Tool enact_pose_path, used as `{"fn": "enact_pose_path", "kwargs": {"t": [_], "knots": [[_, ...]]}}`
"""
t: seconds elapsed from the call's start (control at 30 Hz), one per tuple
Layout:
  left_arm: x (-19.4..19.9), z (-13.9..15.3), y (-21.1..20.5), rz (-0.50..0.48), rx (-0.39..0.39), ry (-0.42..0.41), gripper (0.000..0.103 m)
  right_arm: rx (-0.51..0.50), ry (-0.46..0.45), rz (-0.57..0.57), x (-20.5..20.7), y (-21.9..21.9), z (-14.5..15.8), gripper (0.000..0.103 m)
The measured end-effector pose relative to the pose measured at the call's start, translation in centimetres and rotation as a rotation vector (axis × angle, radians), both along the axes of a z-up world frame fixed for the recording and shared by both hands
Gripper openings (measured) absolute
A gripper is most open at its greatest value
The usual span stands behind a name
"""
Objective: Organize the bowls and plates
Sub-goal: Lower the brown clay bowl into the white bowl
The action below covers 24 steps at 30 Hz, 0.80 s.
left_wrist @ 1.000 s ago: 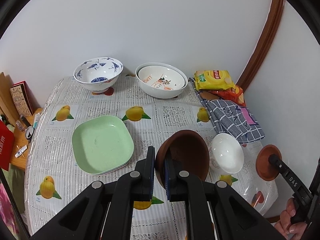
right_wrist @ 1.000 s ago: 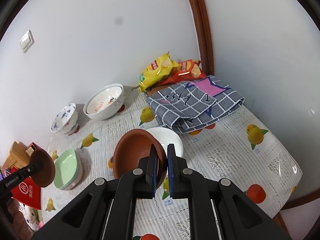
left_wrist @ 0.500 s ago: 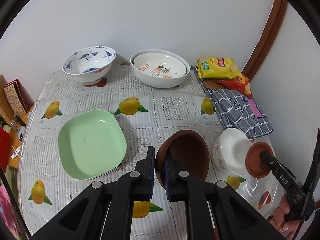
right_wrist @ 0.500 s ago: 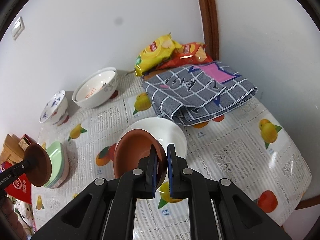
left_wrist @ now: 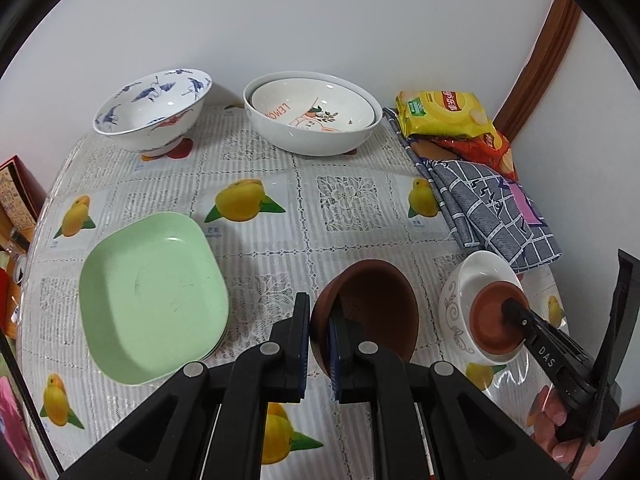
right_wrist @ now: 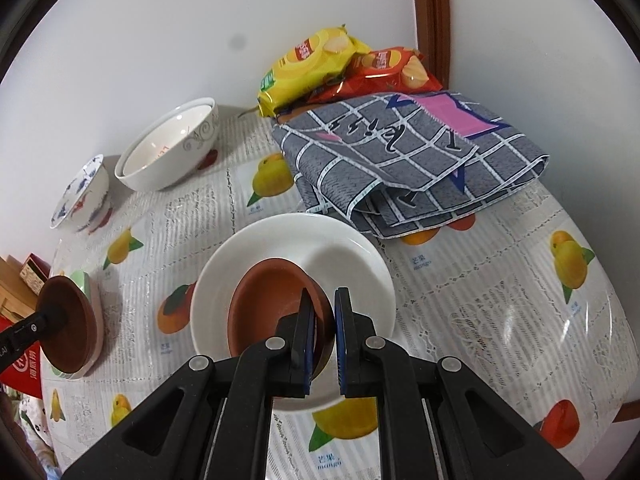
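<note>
Gripping a brown bowl (left_wrist: 372,312) by its rim, the left gripper (left_wrist: 319,336) has its jaws narrowed onto the wall of that bowl, which hangs tilted above the table (left_wrist: 344,200) toward its near edge. Going left to right in the left wrist view: a stack of green plates (left_wrist: 152,300) lies near the left edge; a blue-patterned bowl (left_wrist: 154,108) stands at the far left corner; nested white bowls with orange lettering (left_wrist: 312,120) stand along the far edge; a yellow chip bag (left_wrist: 444,114), a red chip bag (left_wrist: 490,148) and a folded grey checked cloth (left_wrist: 492,208) lie along the right edge. At the near right corner stands a white bowl (right_wrist: 288,240). The right gripper (right_wrist: 324,320) has its jaws clamped on the rim of a second brown bowl (right_wrist: 268,304), which sits low inside the white bowl, tilted; whether it touches the bottom cannot be told. A hand (left_wrist: 560,428) holds that gripper's handle.
</note>
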<state>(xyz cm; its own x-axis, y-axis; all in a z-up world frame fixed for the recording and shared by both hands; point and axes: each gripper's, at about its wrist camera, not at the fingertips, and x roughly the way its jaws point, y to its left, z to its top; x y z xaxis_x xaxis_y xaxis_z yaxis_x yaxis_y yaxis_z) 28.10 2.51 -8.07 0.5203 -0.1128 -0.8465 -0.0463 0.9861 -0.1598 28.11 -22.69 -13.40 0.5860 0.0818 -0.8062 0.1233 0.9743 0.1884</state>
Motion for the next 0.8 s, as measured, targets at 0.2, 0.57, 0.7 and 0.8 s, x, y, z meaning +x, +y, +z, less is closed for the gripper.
{"fn": "enact_pose_path", "kwargs": {"t": [0.2, 0.57, 0.7, 0.8], "knots": [[0.5, -0.5, -0.2, -0.005, -0.009, 0.006, 0.009, -0.02, 0.018, 0.014, 0.9, 0.4, -0.7, 0.01], [1.0, -1.2, -0.9, -0.025, -0.022, 0.016, 0.009, -0.03, 0.055, 0.027, 1.8, 0.8, -1.9, 0.009], [1.1, -1.3, -1.0, -0.03, -0.027, 0.018, 0.009, -0.029, 0.064, 0.035, 2.2, 0.9, -2.0, 0.009], [1.1, -1.4, -0.9, -0.032, -0.032, 0.019, 0.009, -0.06, 0.086, 0.048, 2.5, 1.3, -2.3, 0.009]]}}
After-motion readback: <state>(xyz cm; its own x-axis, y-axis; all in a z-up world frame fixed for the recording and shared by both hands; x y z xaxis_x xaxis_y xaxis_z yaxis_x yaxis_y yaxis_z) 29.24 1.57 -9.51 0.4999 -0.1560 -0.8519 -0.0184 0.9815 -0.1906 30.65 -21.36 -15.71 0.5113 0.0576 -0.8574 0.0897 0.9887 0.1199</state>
